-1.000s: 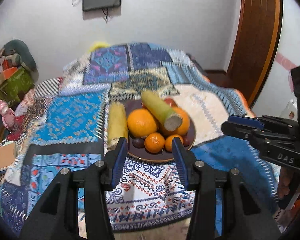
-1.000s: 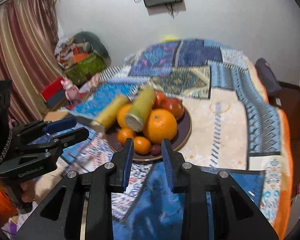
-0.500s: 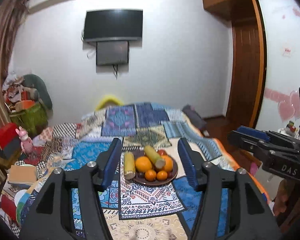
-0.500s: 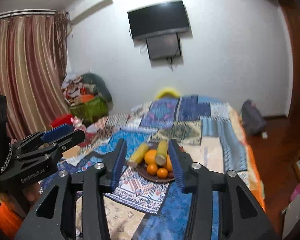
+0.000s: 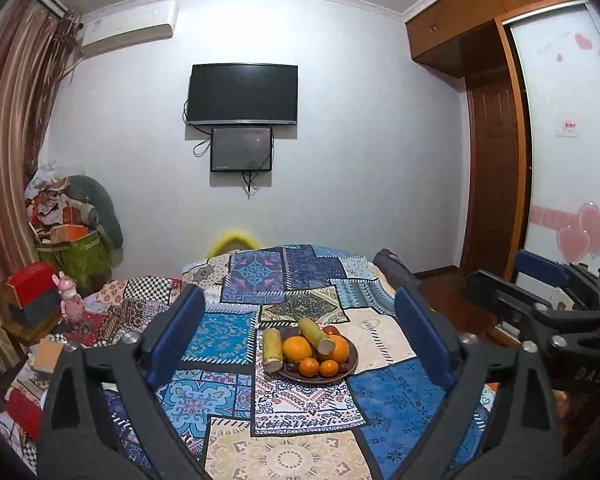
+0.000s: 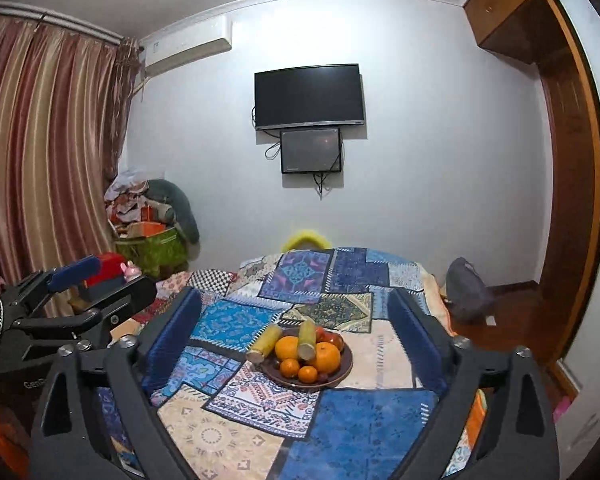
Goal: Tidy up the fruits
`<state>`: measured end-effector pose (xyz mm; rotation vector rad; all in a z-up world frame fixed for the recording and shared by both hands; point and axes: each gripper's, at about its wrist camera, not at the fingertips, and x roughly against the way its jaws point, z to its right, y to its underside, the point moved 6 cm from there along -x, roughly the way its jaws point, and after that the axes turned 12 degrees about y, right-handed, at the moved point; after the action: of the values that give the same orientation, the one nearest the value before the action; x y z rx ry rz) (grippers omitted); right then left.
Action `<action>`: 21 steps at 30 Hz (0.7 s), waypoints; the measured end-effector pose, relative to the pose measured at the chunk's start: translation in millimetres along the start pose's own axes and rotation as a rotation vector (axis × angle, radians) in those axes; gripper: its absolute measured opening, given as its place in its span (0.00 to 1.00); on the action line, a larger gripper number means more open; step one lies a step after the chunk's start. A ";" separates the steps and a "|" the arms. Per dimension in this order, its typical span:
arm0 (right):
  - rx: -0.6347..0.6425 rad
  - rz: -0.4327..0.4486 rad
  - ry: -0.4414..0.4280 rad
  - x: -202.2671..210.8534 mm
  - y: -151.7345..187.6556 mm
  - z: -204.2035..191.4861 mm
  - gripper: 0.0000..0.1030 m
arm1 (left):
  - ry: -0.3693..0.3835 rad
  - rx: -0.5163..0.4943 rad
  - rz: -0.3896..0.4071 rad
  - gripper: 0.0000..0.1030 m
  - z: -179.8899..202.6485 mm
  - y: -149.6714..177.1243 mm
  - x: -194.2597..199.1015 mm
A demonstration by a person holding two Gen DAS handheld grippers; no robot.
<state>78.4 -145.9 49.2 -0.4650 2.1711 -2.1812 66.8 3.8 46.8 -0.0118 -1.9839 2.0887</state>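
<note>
Patchwork-quilted bed [image 5: 388, 396] bearing brown plate [image 5: 350, 364] heaped with oranges [image 5: 298, 348] and cane pieces, 12 o'clock of left gripper [image 5: 296, 332] and right gripper [image 6: 296, 330], both jaws wide open, empty, seemingly readied for picking.

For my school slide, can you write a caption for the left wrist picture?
Open left gripper held back from a brown plate of oranges and sugarcane pieces on a patchwork quilt.

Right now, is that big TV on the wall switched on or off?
It looks off. The TV shows a plain black screen in both views, with no picture on it. Standby cannot be ruled out.
</note>
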 end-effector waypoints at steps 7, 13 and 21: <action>0.001 0.014 0.016 3.0 -0.1 -0.3 1.00 | -0.016 -0.025 0.011 1.00 3.3 3.3 11.3; 0.010 0.021 0.023 8.0 2.8 -2.9 1.00 | -0.001 -0.007 0.005 1.00 2.1 5.5 10.7; 0.005 0.028 0.023 11.3 3.4 -1.8 1.00 | 0.002 0.006 0.011 1.00 0.1 7.2 12.9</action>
<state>66.6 -146.8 48.0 -0.4093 2.1690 -2.1879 52.9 6.0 41.9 -0.0238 -1.9804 2.1005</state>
